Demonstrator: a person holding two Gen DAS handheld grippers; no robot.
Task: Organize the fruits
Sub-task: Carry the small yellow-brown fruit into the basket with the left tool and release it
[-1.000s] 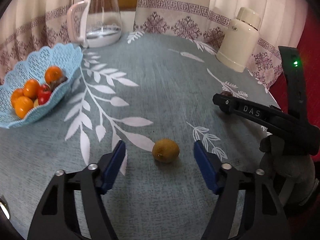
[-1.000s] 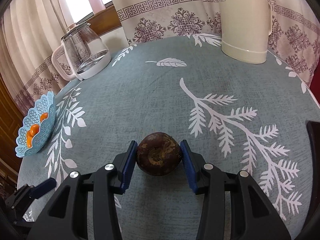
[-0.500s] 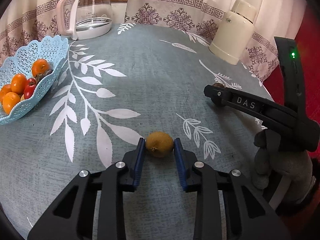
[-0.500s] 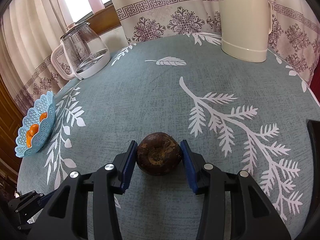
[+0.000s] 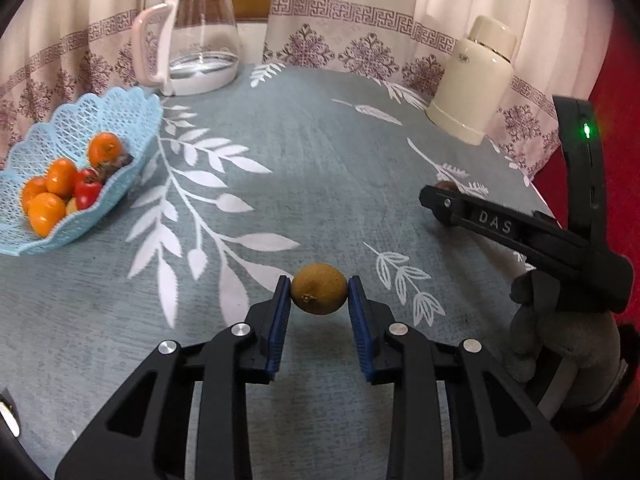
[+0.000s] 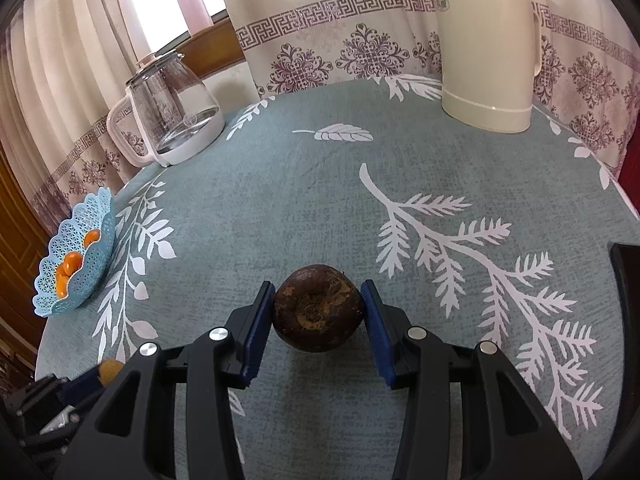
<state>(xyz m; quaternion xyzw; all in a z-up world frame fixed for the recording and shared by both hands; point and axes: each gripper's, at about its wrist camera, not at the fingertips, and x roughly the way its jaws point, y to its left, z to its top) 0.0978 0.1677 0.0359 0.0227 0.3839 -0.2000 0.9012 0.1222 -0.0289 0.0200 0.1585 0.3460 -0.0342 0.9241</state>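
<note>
Left wrist view: left claw [image 5: 319,294] clamped on a fuzzy, oval brown kiwi [image 5: 319,294] over the leaf-printed grey cloth surface [image 5: 312,168]; lattice blue plastic basket [image 5: 120,120] at left holds oranges [image 5: 60,188] and a red fruit [image 5: 88,192]; glass kettle [image 5: 200,40] and cream thermos [image 5: 472,80] behind. Right wrist view: right claw [image 6: 318,312] pinches a round, rough dark-brown fruit [image 6: 318,312] low over the cloth, the basket [image 6: 100,248] far left.

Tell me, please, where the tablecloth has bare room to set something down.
Free: the wide middle between the pale blue lattice basket, glass kettle and cream thermos flask. Crowded: the basket, full of fruit, and the near edge where both claws hold fruit.
</note>
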